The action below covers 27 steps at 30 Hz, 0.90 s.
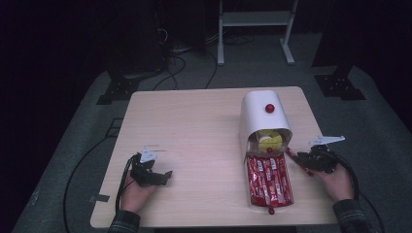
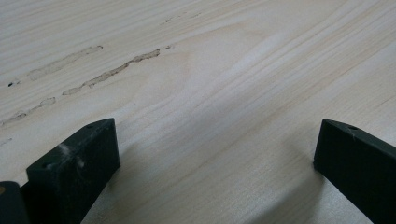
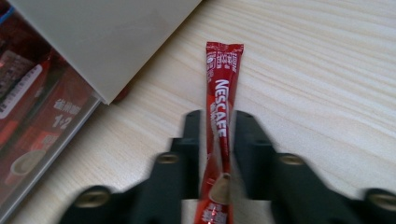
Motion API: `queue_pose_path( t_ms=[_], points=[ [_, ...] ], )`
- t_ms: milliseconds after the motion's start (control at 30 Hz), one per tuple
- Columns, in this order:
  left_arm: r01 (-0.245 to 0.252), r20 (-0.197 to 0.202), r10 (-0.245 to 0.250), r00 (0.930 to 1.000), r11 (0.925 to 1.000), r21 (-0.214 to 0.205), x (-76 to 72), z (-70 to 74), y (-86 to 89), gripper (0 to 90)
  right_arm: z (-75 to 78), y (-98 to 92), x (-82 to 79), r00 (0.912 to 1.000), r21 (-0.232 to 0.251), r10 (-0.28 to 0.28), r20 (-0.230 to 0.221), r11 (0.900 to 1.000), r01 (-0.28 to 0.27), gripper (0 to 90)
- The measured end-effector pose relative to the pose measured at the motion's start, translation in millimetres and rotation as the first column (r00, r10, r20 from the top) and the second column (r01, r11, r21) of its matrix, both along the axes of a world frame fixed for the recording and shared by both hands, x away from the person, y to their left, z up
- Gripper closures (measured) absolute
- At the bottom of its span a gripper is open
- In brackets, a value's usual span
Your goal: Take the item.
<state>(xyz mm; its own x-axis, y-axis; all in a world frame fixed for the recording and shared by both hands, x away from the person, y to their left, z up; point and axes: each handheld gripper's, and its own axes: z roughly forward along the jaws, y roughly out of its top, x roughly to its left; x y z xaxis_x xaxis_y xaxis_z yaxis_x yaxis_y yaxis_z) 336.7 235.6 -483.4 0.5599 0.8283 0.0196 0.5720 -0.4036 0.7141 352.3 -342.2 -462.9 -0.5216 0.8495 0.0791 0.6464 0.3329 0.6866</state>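
Note:
A red Nescafe coffee stick (image 3: 224, 77) lies lengthwise between the jaws of my right gripper (image 3: 218, 122), which is shut on it. In the high view that stick (image 1: 293, 156) pokes out of the right gripper (image 1: 302, 158) just right of the white box (image 1: 257, 109). The box's open drawer (image 1: 252, 206) holds several red coffee sticks (image 1: 268, 182), and yellow packets (image 1: 268, 140) show in the box's mouth. My left gripper (image 1: 163, 177) rests on the table at the front left. Its jaws stand wide apart, so the left gripper (image 2: 217, 149) is open over bare wood.
The light wooden table (image 1: 194, 126) has free room across its left and middle. A red knob (image 1: 269, 108) sits on top of the white box, another (image 1: 271, 210) at the drawer's front. A grey corner of the box (image 3: 107, 42) lies close to the stick.

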Motion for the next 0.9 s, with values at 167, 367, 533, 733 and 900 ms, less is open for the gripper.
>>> queue_pose_path(
  t_ms=[167, 367, 533, 733, 900],
  points=[
    [0.000, 0.000, 0.000, 1.0000, 1.0000, 0.000, 0.0, 0.0, 0.0, 0.0, 1.3, -1.3, -0.3, 0.9998, 0.011, -0.018, 0.012, 0.9998, 0.017, 44.8],
    [0.000, 0.000, 0.000, 1.0000, 1.0000, 0.000, 0.0, 0.0, 0.0, 0.0, 4.7, -2.9, -3.2, 0.9979, -0.005, -0.056, 0.034, 0.9984, 0.056, 18.8],
    [0.000, 0.000, 0.000, 1.0000, 1.0000, 0.000, 0.0, 0.0, 0.0, 0.0, 6.0, -1.9, -7.4, 0.9966, -0.033, -0.066, 0.051, 0.9972, 0.067, 1.0],
    [0.001, 0.000, -0.001, 1.0000, 1.0000, 0.001, -0.2, 0.0, 0.0, 0.0, 2.1, -1.6, -14.8, 0.9973, -0.014, -0.058, 0.045, 0.9982, 0.059, 0.0],
    [0.001, 0.000, -0.001, 1.0000, 1.0000, -0.001, -0.4, 0.0, -0.1, 0.0, 3.1, -4.5, -23.6, 0.9975, -0.002, -0.061, 0.034, 0.9981, 0.061, 0.0]
  ],
)
